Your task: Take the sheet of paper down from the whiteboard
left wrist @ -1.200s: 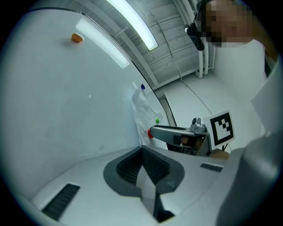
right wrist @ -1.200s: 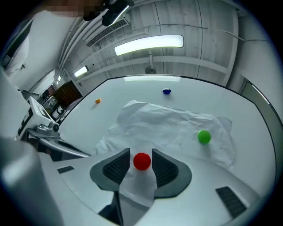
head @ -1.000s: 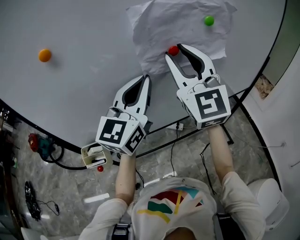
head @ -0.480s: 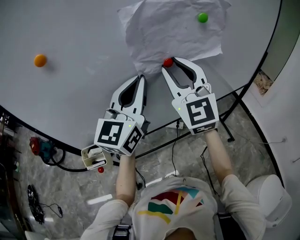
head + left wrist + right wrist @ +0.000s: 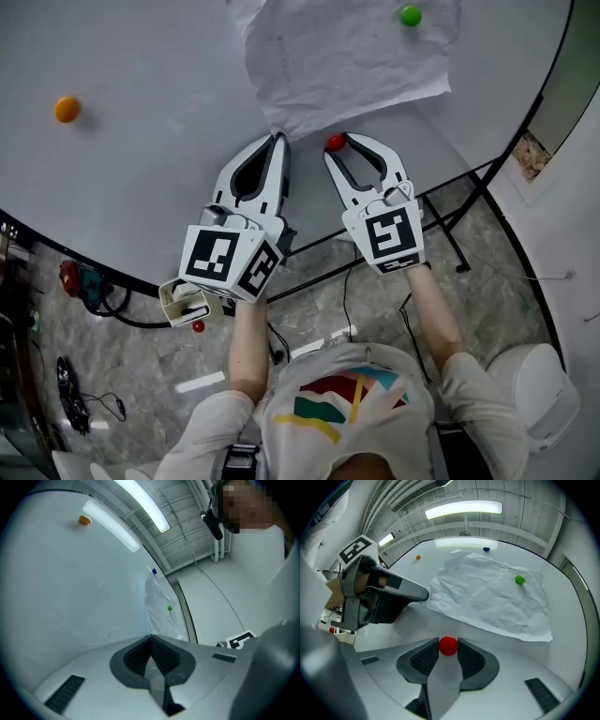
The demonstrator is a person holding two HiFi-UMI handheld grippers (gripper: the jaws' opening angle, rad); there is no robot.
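Right now the turning point is where the last pins lie from the two tools. The sheet of paper (image 5: 347,56) hangs on the whiteboard (image 5: 150,159), above both grippers, its lower edge running across and rising toward the right. The right gripper (image 5: 345,148) sits just under that edge on bare board, its jaws pinching a red magnet (image 5: 448,646) that is clear of the paper. The left gripper (image 5: 277,141) is pressed together, with its tip at the sheet's lower-left corner; no view settles whether it nips a sliver of paper there.

A green magnet (image 5: 410,15) pins the sheet near its upper right, up and to the right of the right gripper, with the whole height of the paper between them. A blue magnet (image 5: 486,549) sits at the far top edge. The right hand is plainly the nearer to the green one, but it is occupied, so it probably has to drop the red magnet first. The left gripper seems placed to steady the corner.
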